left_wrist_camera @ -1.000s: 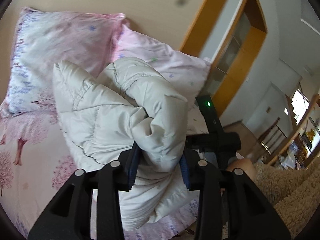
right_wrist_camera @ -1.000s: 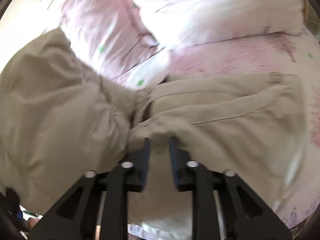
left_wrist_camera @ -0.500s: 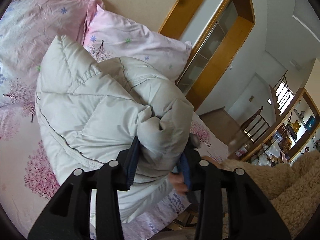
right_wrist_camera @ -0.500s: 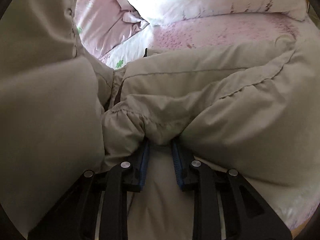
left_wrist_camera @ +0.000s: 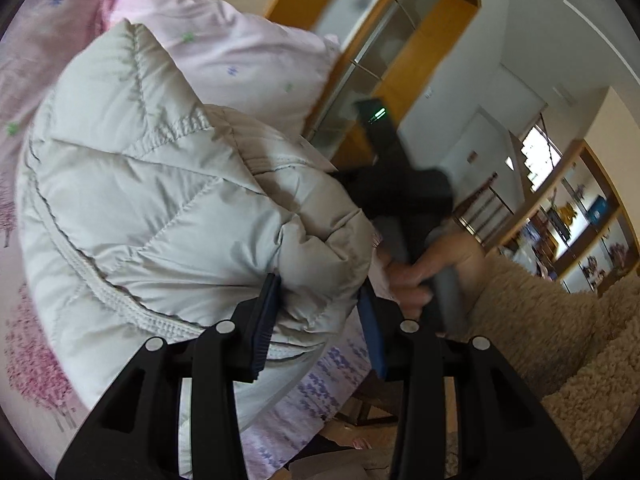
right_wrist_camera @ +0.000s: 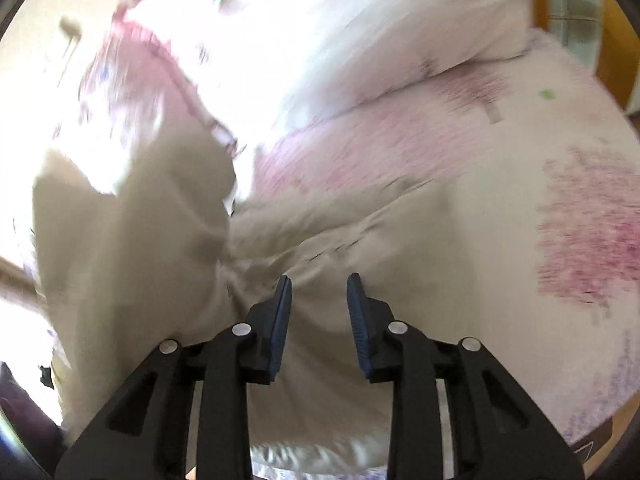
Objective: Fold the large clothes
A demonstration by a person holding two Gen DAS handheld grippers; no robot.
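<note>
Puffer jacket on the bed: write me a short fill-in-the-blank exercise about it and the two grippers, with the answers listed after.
1. The left gripper is shut on a bunched fold of the pale quilted ____.
2. The jacket lies on a bed sheet printed with pink ____.
3. Behind the jacket, a pale pink ____ leans at the head of the bed.
4. Jacket fabric sits between the pads of the right gripper, which have just been ____.

Answers: jacket; trees; pillow; opening

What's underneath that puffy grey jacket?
Under the puffy grey jacket lies a bedsheet printed with pink trees, with a pink pillow behind it. Whatever lies directly beneath the jacket is covered.
</note>
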